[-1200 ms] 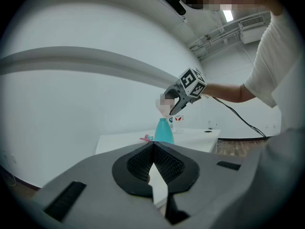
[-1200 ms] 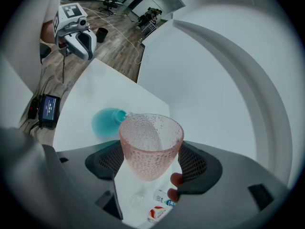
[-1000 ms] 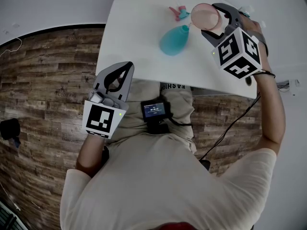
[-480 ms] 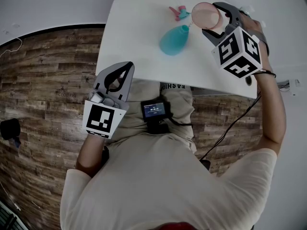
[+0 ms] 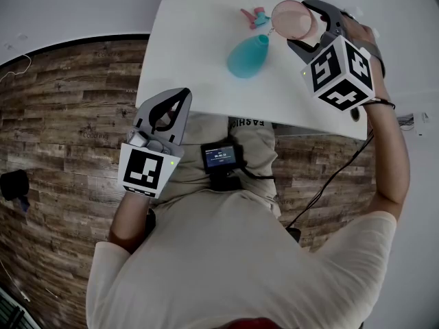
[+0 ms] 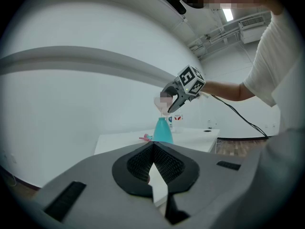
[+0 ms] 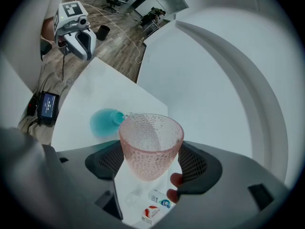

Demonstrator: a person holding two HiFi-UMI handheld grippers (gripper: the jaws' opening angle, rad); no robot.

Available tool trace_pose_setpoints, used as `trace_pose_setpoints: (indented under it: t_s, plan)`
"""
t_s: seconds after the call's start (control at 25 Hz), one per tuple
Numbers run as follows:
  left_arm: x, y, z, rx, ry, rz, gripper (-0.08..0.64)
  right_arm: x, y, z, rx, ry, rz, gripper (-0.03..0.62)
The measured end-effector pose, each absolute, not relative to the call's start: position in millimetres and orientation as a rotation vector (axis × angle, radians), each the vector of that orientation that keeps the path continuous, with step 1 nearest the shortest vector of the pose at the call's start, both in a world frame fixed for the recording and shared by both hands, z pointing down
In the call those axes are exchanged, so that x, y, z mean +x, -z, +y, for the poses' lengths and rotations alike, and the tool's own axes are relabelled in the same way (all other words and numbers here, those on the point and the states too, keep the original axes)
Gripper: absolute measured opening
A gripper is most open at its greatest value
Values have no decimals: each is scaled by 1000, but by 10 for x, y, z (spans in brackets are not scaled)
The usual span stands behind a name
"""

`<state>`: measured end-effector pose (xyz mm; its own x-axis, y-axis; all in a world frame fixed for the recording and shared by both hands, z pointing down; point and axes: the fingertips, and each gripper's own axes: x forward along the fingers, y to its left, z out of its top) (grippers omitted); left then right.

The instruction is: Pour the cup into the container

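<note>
Lower left in the head view, the left gripper (image 5: 182, 98) hangs off the near edge of the table (image 5: 199, 60), its jaws pressed together on nothing. Farther on, at upper centre, the teal container (image 5: 245, 57) stands upright on the table. At upper right, the right gripper (image 5: 306, 27) clamps the pink cup (image 5: 291, 19). The cup is tipped, its rim just beside the container's mouth. Any contents cannot be made out.

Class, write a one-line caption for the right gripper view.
Right gripper holds a pink cup tipped at the teal container mouth.
</note>
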<state>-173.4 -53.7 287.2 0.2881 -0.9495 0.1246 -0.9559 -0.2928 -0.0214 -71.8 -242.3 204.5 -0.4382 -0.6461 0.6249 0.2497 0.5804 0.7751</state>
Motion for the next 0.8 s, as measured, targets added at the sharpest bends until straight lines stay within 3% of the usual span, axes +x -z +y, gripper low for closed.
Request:
trace_pose_setpoints:
  t_s: [0.8]
  plan:
    - [-1735, -2870, -538, 2510, -193, -1832, 9, -731, -1992, -2429, 334, 1074, -1724, 360]
